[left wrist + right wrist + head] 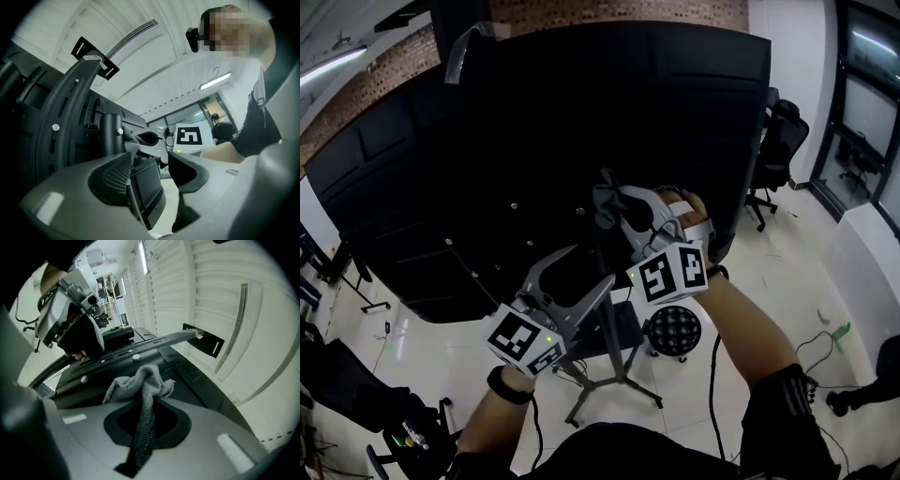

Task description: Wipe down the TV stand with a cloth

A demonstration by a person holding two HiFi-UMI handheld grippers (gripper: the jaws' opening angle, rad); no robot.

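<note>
Cloth (140, 380), soft, light and limp, is gripped by one twisted fold in the clenched jaws of the right gripper (143, 430). A hold nearer its loose bunch is judged better, so that a flat pad can be pressed on. The left gripper (150, 173) is held with jaws spread and nothing between them, just beside the post of the stand (110, 136). Whether the bunch touches the bolted black bracket (117, 359) cannot be told, and beyond it the dark back of the TV (581, 122) is seen with little detail, the stand's base being partly covered by the grippers.
</note>
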